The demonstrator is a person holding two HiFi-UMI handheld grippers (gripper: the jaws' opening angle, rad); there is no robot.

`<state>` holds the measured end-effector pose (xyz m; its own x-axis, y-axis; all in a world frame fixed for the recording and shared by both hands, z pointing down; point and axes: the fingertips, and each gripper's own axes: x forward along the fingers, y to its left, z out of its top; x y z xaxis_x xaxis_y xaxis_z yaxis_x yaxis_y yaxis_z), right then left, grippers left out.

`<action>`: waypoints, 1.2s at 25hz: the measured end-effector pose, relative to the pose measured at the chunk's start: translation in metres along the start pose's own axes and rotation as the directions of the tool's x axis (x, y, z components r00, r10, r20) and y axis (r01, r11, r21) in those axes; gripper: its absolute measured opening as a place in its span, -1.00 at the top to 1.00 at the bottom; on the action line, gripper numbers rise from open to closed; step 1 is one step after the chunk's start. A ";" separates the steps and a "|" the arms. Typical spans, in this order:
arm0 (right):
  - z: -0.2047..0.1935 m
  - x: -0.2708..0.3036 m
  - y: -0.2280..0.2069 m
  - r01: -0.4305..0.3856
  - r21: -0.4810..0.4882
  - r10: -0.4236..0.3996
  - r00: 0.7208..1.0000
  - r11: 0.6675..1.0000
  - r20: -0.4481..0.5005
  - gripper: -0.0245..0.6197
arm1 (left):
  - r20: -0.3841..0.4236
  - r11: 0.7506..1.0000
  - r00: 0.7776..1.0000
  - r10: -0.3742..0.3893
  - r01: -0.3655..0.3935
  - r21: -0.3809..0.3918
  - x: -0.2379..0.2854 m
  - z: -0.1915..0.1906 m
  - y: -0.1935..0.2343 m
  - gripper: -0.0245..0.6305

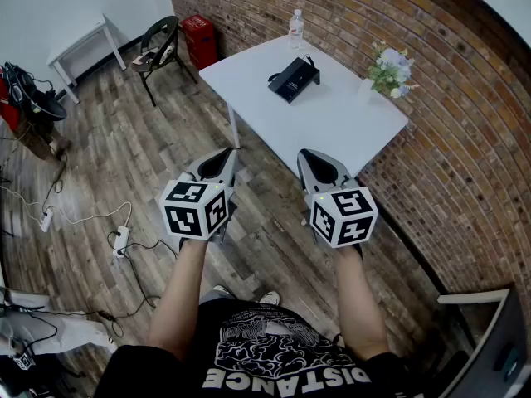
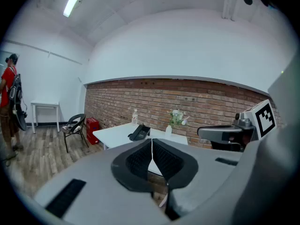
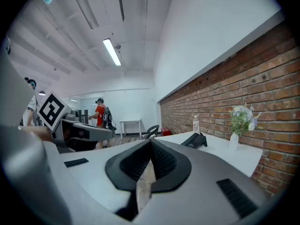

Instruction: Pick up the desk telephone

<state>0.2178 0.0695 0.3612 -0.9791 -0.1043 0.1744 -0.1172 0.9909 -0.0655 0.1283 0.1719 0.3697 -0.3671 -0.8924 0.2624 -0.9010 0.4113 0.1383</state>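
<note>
A black desk telephone (image 1: 294, 78) lies on the white table (image 1: 332, 114), toward its far side; it also shows small in the left gripper view, telephone (image 2: 139, 132), and in the right gripper view, telephone (image 3: 195, 140). Both grippers hang over the wooden floor, well short of the table. My left gripper (image 1: 221, 160) is shut with nothing in it, its pads meeting in the left gripper view (image 2: 152, 146). My right gripper (image 1: 313, 158) is likewise shut and empty (image 3: 150, 146).
A clear water bottle (image 1: 295, 28) stands at the table's far edge and a white vase of flowers (image 1: 390, 70) at its right side, against the brick wall. A black chair (image 1: 159, 50), a red crate (image 1: 200, 40), a second white table (image 1: 83, 44) and floor cables (image 1: 120, 239) lie left.
</note>
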 end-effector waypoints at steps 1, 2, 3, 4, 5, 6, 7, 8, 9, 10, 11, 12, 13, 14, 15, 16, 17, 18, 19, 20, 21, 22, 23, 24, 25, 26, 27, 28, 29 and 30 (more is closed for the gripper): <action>0.000 -0.002 -0.001 0.000 0.002 0.000 1.000 1.000 0.004 0.92 | -0.002 1.000 1.000 0.000 0.000 -0.001 0.000 -0.001 -0.002 0.89; 0.000 -0.003 -0.002 0.001 0.005 -0.001 1.000 1.000 0.008 0.92 | -0.004 1.000 1.000 0.001 -0.001 -0.003 0.000 -0.003 -0.003 0.89; 0.000 -0.005 -0.003 0.002 0.008 -0.002 1.000 1.000 0.012 0.92 | -0.005 1.000 1.000 0.002 -0.002 -0.005 0.000 -0.004 -0.003 0.89; 0.000 -0.005 -0.004 0.004 0.012 -0.004 1.000 1.000 0.015 0.91 | -0.007 1.000 1.000 0.003 -0.003 -0.007 0.000 -0.004 -0.003 0.89; 0.000 -0.005 -0.005 0.006 0.016 -0.006 1.000 1.000 0.016 0.91 | -0.007 1.000 1.000 0.004 -0.004 -0.010 0.000 -0.004 -0.003 0.89; 0.000 -0.005 -0.006 0.009 0.020 -0.009 1.000 1.000 0.015 0.91 | -0.007 1.000 1.000 0.004 -0.004 -0.011 0.001 -0.004 -0.002 0.89; -0.001 -0.004 -0.007 0.010 0.025 -0.010 1.000 1.000 0.012 0.91 | -0.006 1.000 1.000 0.003 -0.003 -0.012 0.001 -0.004 -0.001 0.89; -0.002 -0.002 -0.007 0.011 0.027 -0.011 1.000 1.000 0.009 0.91 | -0.004 1.000 1.000 0.002 -0.002 -0.011 0.002 -0.003 0.000 0.89; -0.004 0.000 -0.007 0.011 0.028 -0.011 1.000 1.000 0.006 0.91 | -0.001 1.000 1.000 -0.001 0.001 -0.009 0.004 -0.003 0.001 0.89; -0.005 0.002 -0.007 0.010 0.028 -0.010 1.000 1.000 0.003 0.91 | 0.001 1.000 1.000 -0.003 0.003 -0.007 0.005 -0.002 0.002 0.89; -0.007 0.005 -0.006 0.007 0.027 -0.007 1.000 1.000 0.000 0.91 | 0.003 1.000 1.000 -0.007 0.007 -0.006 0.006 -0.002 0.003 0.89; -0.008 0.008 -0.006 0.005 0.026 -0.005 1.000 1.000 -0.004 0.91 | 0.005 1.000 1.000 -0.011 0.011 -0.005 0.008 -0.001 0.004 0.89; -0.008 0.011 -0.006 0.003 0.025 -0.003 1.000 1.000 -0.006 0.91 | 0.006 1.000 1.000 -0.015 0.015 -0.004 0.011 -0.001 0.006 0.89; -0.009 0.015 -0.007 0.002 0.025 -0.002 1.000 1.000 -0.008 0.91 | 0.006 1.000 1.000 -0.019 0.019 -0.005 0.014 -0.001 0.008 0.89; -0.009 0.019 -0.007 0.001 0.025 -0.001 1.000 1.000 -0.011 0.91 | 0.006 1.000 1.000 -0.022 0.022 -0.006 0.017 -0.001 0.011 0.89; -0.010 0.023 -0.008 0.001 0.023 -0.001 1.000 1.000 -0.013 0.91 | 0.004 1.000 1.000 -0.024 0.024 -0.007 0.021 -0.001 0.014 0.88; -0.011 0.029 -0.008 0.001 0.020 -0.001 1.000 1.000 -0.016 0.91 | 0.003 1.000 1.000 -0.026 0.026 -0.007 0.024 -0.001 0.019 0.88; -0.011 0.035 -0.008 0.002 0.017 -0.002 1.000 1.000 -0.020 0.91 | 0.002 1.000 1.000 -0.027 0.027 -0.007 0.028 -0.001 0.024 0.88; -0.011 0.041 -0.008 0.004 0.014 -0.003 1.000 1.000 -0.024 0.91 | 0.002 1.000 1.000 -0.030 0.030 -0.008 0.031 0.000 0.030 0.88; -0.012 0.048 -0.009 0.007 0.013 -0.006 1.000 1.000 -0.028 0.91 | 0.001 0.999 0.999 -0.034 0.034 -0.010 0.036 0.001 0.035 0.87; -0.012 0.054 -0.010 0.011 0.012 -0.011 0.999 1.000 -0.032 0.91 | 0.000 0.999 0.999 -0.039 0.039 -0.012 0.041 0.002 0.041 0.85; -0.012 0.062 -0.012 0.015 0.013 -0.015 0.999 1.000 -0.036 0.90 | -0.002 0.999 0.999 -0.045 0.045 -0.014 0.047 0.004 0.047 0.81; -0.012 0.070 -0.014 0.019 0.014 -0.019 0.999 1.000 -0.041 0.89 | -0.004 0.999 0.999 -0.050 0.050 -0.016 0.053 0.005 0.053 0.77; -0.012 0.077 -0.016 0.023 0.015 -0.023 0.999 1.000 -0.047 0.87 | -0.008 0.998 0.998 -0.057 0.056 -0.018 0.060 0.006 0.059 0.75; -0.013 0.085 -0.019 0.029 0.016 -0.028 0.998 0.999 -0.053 0.84 | -0.012 0.998 0.998 -0.064 0.064 -0.021 0.067 0.008 0.065 0.74; -0.013 0.093 -0.021 0.036 0.017 -0.035 0.998 0.999 -0.058 0.83 | -0.016 0.997 0.997 -0.073 0.072 -0.023 0.074 0.009 0.071 0.72; -0.013 0.100 -0.023 0.044 0.019 -0.043 0.997 0.999 -0.063 0.82 | -0.021 0.996 0.996 -0.081 0.080 -0.025 0.081 0.010 0.077 0.70; -0.013 0.108 -0.025 0.053 0.022 -0.051 0.996 0.998 -0.068 0.81 | -0.026 0.996 0.996 -0.089 0.089 -0.025 0.087 0.012 0.083 0.69; -0.012 0.116 -0.027 0.061 0.024 -0.060 0.996 0.998 -0.072 0.80 | -0.031 0.995 0.995 -0.097 0.096 -0.025 0.093 0.014 0.089 0.68; -0.012 0.123 -0.029 0.069 0.026 -0.067 0.995 0.997 -0.076 0.79 | -0.035 0.994 0.994 -0.105 0.104 -0.025 0.099 0.015 0.095 0.66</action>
<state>0.1024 0.0288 0.3959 -0.9537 -0.1641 0.2522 -0.1892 0.9788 -0.0786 0.0027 0.1196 0.3944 -0.2624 -0.9236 0.2794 -0.9281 0.3208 0.1891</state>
